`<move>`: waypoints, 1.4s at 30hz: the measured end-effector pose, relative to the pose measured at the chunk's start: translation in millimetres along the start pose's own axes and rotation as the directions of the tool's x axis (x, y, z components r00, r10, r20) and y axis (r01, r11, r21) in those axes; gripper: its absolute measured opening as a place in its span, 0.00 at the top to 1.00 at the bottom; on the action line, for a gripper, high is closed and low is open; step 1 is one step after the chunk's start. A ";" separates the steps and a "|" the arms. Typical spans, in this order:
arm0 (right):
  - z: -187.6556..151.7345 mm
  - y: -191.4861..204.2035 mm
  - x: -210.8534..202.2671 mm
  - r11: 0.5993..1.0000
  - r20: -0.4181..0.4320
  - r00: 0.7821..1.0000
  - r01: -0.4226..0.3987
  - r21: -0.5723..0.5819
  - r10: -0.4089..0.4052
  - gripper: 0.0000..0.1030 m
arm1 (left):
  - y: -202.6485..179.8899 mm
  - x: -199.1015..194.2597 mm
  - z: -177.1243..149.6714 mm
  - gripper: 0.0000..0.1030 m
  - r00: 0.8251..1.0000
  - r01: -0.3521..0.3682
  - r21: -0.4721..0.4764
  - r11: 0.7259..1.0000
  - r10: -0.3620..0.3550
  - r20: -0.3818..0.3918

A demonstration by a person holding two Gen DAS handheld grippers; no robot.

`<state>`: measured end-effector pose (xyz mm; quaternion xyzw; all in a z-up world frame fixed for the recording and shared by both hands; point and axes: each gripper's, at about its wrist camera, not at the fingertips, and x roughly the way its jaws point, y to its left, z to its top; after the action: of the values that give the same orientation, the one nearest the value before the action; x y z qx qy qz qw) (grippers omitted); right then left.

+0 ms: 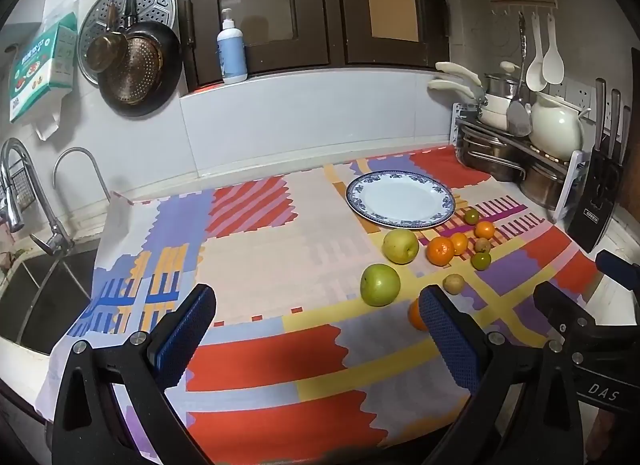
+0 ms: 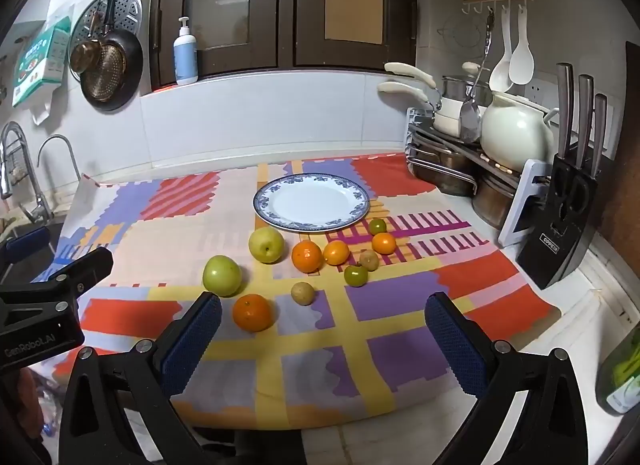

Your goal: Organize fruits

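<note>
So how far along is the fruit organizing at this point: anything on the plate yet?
Nothing looks done: the blue-rimmed plate is bare. Nothing is in hand either; the left gripper and right gripper both hang open above the cloth. All the fruit is left on the patterned tablecloth: the green apple, yellow apple, nearest orange and the smaller citrus and brownish fruits beside them.

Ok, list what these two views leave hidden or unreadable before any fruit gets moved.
- Nearest orange: in the left wrist view the left gripper's right finger covers most of it.
- Small brown fruits: too small in either view to name.
- Green bottle: cut off by the right wrist view's edge.
- Sink: basin cut by the left wrist view's edge; contents unseen.
- Green box: print too blurred to read.
</note>
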<state>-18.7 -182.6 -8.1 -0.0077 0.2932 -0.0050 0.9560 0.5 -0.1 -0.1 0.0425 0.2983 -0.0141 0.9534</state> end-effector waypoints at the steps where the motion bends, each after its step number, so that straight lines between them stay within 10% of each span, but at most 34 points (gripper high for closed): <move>1: 0.0 0.1 0.0 1.000 -0.002 1.000 0.001 -0.001 -0.001 0.00 | 0.1 0.4 0.1 0.00 1.000 0.004 0.000 1.000 -0.004 -0.001; 42: -0.2 2.0 0.9 1.000 -0.009 1.000 0.000 -0.010 0.000 0.00 | 6.4 0.5 -5.7 0.00 1.000 -0.005 -0.011 1.000 0.005 -0.002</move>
<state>-18.1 -180.6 -8.8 -0.0126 0.2978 -0.0033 0.9545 -1.9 6.7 -4.5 0.0378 0.2993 -0.0102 0.9534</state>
